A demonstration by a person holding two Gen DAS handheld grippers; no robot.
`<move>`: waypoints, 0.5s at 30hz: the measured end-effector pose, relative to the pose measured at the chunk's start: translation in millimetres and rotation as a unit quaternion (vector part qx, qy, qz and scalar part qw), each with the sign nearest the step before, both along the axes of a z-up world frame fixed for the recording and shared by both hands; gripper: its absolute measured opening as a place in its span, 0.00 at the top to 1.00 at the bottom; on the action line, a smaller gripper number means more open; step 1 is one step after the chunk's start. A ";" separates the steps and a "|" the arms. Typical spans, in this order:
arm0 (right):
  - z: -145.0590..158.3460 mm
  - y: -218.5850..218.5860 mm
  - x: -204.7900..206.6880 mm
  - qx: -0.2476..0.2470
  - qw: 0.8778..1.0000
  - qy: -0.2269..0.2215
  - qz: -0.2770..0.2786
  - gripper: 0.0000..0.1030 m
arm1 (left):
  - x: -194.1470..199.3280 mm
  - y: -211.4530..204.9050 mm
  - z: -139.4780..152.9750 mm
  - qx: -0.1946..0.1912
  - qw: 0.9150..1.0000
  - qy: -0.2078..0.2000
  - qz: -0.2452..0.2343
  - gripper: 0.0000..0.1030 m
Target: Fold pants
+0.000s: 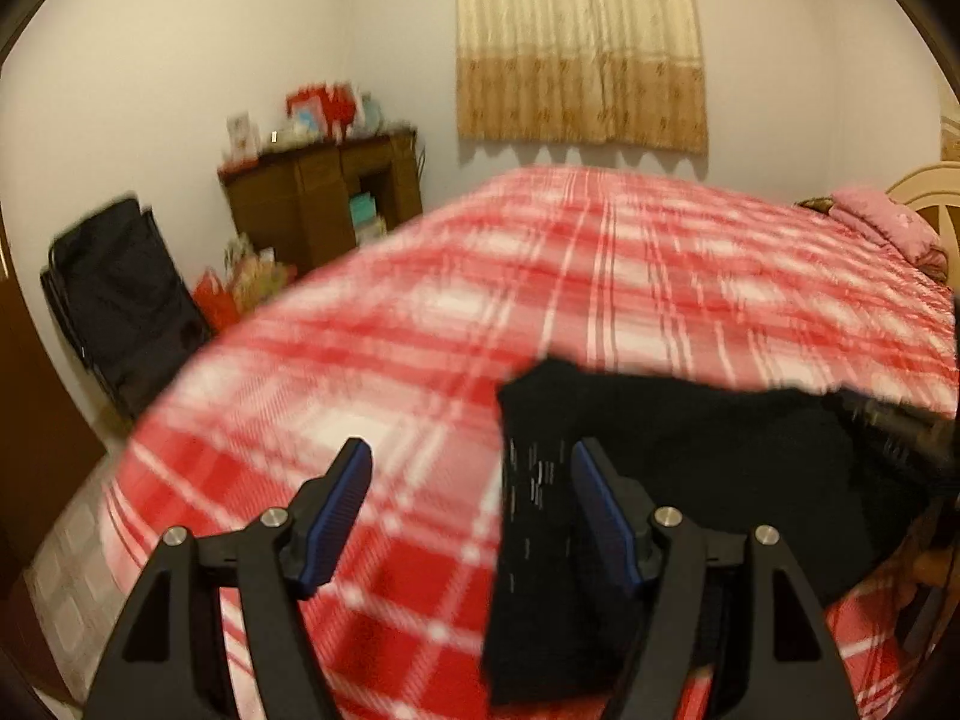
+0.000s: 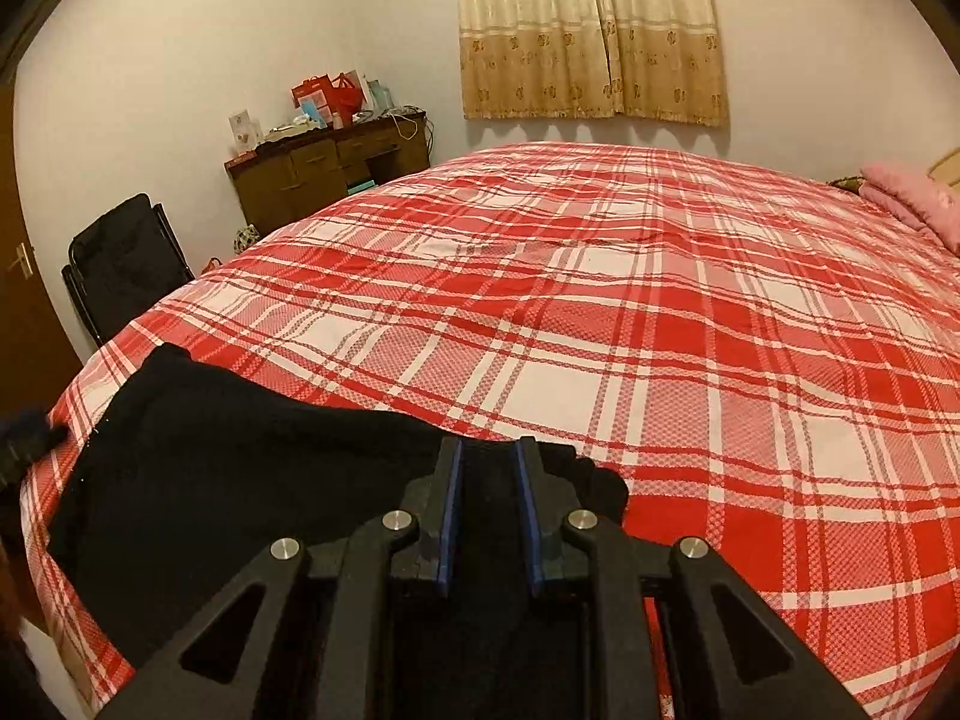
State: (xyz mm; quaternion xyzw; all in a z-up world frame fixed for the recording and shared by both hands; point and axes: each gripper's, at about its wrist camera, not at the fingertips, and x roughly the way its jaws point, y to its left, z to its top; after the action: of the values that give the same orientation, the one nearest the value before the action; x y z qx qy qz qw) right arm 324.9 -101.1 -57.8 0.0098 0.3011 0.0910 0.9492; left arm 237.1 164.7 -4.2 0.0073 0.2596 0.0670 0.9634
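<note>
Black pants [image 2: 240, 480] lie in a folded bundle at the near edge of the bed's red and white plaid cover [image 2: 600, 330]. My right gripper [image 2: 487, 450] is narrowly closed with black pants fabric between its blue pads. In the blurred left wrist view the pants [image 1: 690, 450] lie to the right. My left gripper [image 1: 471, 450] is open wide, and the pants' left edge runs under the right finger [image 1: 591, 480]. The right gripper's dark body [image 1: 900, 426] shows at the right edge there.
A brown desk [image 2: 324, 174] loaded with boxes stands by the far wall. A black folding chair [image 2: 126, 258] leans at the left. Pink pillows [image 2: 912, 198] lie at the head of the bed. A beige curtain [image 2: 594, 30] hangs above.
</note>
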 end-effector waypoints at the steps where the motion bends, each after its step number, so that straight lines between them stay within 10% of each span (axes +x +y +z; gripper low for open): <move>1: -0.1 -0.3 -0.4 0.001 1.000 -0.001 0.000 0.82 | 7.1 -1.8 7.9 -0.002 1.000 -0.004 -0.010 0.24; 15: -0.7 -5.2 -2.5 0.019 1.000 -0.004 0.005 0.81 | 122.2 3.7 -44.2 -0.084 0.982 0.167 0.028 0.07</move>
State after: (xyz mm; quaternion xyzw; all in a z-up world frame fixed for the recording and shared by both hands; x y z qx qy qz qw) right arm 322.5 -106.2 -58.5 0.0264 0.2958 0.1016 0.9494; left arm 359.3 168.4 -48.4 -0.0695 0.4214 0.0698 0.9015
